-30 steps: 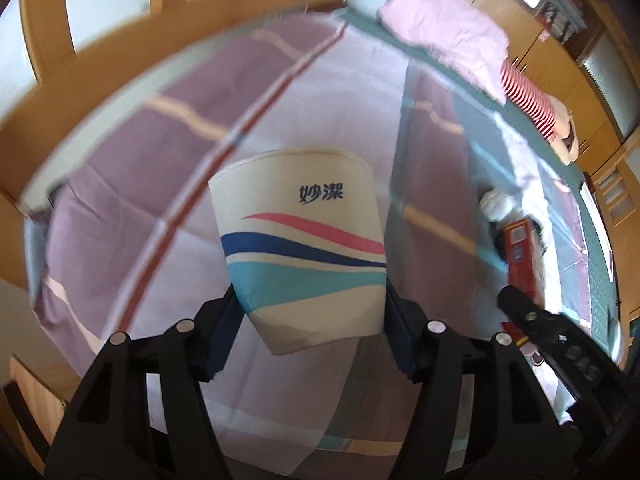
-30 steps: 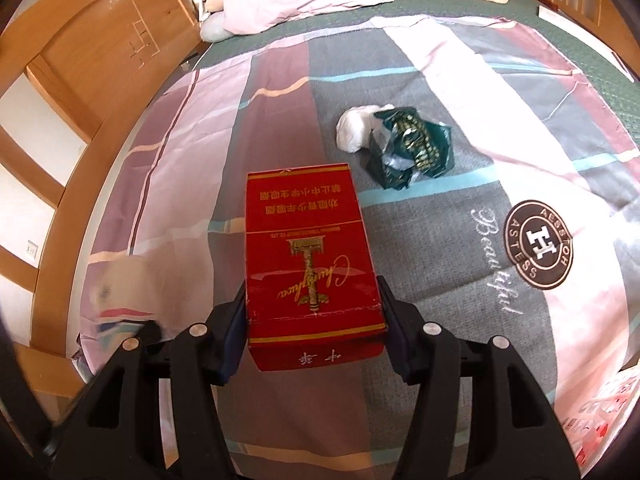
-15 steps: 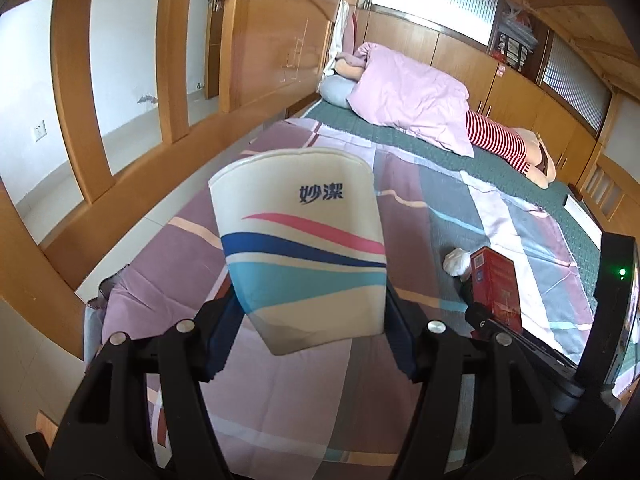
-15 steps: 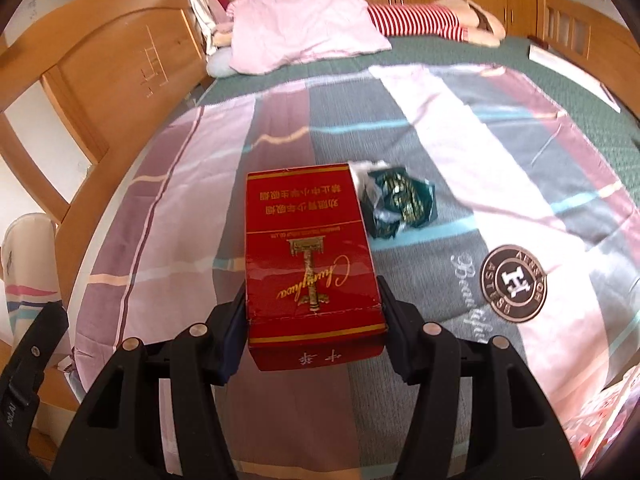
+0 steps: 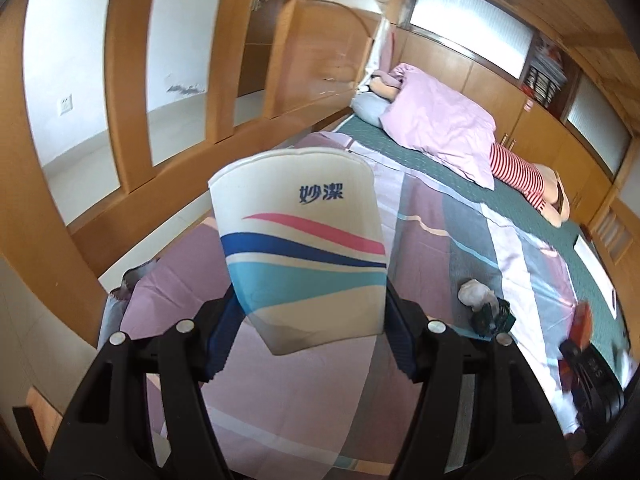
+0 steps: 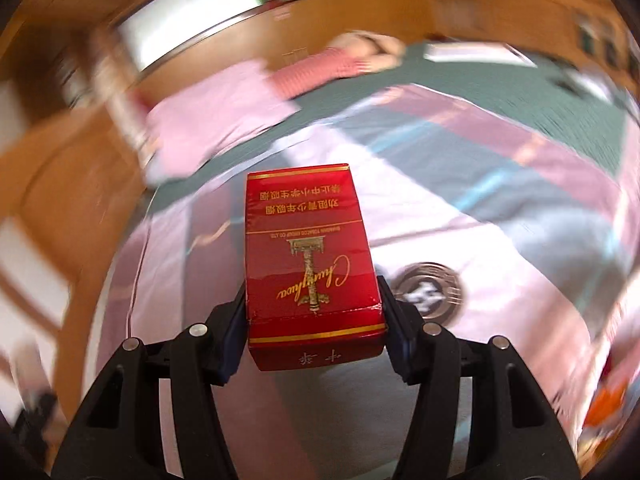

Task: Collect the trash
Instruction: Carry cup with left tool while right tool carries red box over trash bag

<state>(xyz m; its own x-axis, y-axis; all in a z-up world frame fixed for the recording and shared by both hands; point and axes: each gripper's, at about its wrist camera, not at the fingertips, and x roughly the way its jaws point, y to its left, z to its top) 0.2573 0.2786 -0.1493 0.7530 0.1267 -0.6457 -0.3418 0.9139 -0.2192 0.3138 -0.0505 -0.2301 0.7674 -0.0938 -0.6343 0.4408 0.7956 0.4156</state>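
Lower right, left view: white wad [image 5: 474, 293] and green wrapper [image 5: 491, 317] on bed [image 5: 280, 400]. Left claw [image 5: 306, 312] grips paper cup [image 5: 300, 240], interior unseen; right claw [image 6: 312, 320] grips red cigarette pack [image 6: 310, 256].

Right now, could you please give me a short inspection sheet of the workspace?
Surface: bed with striped sheet.
Job's things: paper cup and red cigarette pack, each clamped.
Clutter: white wad beside dark green wrapper on the sheet.
Grippers: left gripper shut on the cup; right gripper shut on the pack.
Cables: nothing seen.
Surroundings: pink quilt, wooden bed frame, wooden cupboards.
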